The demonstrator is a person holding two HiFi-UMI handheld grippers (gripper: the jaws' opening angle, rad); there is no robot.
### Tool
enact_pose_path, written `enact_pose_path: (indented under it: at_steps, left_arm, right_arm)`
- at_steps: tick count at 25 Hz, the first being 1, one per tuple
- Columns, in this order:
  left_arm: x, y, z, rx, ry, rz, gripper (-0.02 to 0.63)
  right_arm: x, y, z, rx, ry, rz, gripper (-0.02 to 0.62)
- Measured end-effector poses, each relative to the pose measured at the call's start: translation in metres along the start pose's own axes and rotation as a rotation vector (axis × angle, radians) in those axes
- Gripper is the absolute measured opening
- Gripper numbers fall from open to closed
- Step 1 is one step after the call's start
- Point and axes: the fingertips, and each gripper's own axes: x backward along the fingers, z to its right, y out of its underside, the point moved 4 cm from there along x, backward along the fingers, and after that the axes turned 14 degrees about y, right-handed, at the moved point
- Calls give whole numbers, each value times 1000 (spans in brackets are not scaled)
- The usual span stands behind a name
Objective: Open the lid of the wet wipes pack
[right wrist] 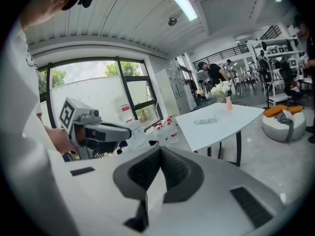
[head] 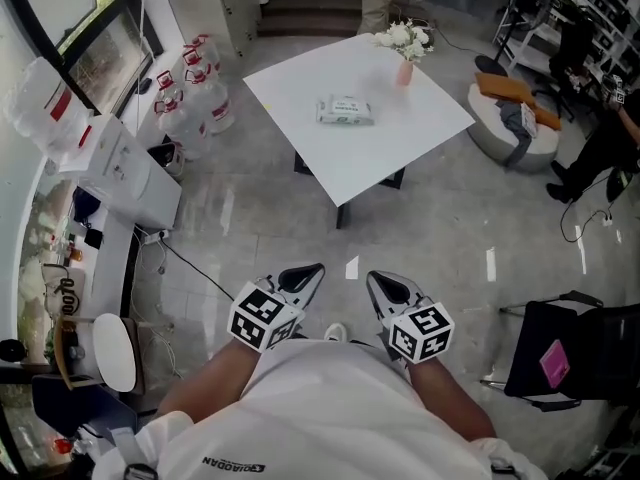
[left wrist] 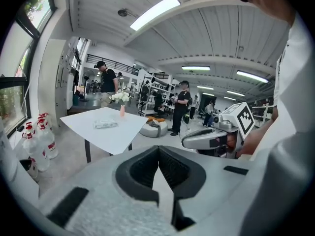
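Observation:
The wet wipes pack (head: 345, 110) lies flat near the middle of a white table (head: 300, 78), far ahead of me across the grey floor. It shows small in the left gripper view (left wrist: 105, 124) and in the right gripper view (right wrist: 204, 120), its lid not discernible at this distance. My left gripper (head: 312, 271) and right gripper (head: 377, 280) are held side by side close to my body, both pointing toward the table. In each gripper view the pads meet at the tips with nothing between them: left gripper (left wrist: 158, 149), right gripper (right wrist: 160, 151).
A pink vase of white flowers (head: 403, 50) stands at the table's far corner. Several water bottles (head: 195, 93) and a white machine (head: 130, 173) line the left wall. A beanbag (head: 515, 118) sits right of the table, a black chair (head: 560, 353) at my right. People stand beyond.

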Motion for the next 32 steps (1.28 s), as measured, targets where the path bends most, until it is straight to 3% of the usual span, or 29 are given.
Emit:
enact_pose_path:
  at_steps: [8, 18, 26, 32]
  left_arm:
    - [-18, -6, -17, 26, -31, -18, 5]
    - [-40, -13, -48, 35, 4, -29, 6]
    - [-63, -42, -105, 21, 22, -17, 5]
    - [-65, -65, -172, 32, 9, -25, 6]
  right_arm:
    - [-18, -9, 22, 5, -32, -22, 6]
    - [-46, -12, 40, -4, -14, -55, 6]
    - [-92, -32, 64, -5, 21, -86, 6]
    - [-149, -67, 69, 25, 20, -104, 6]
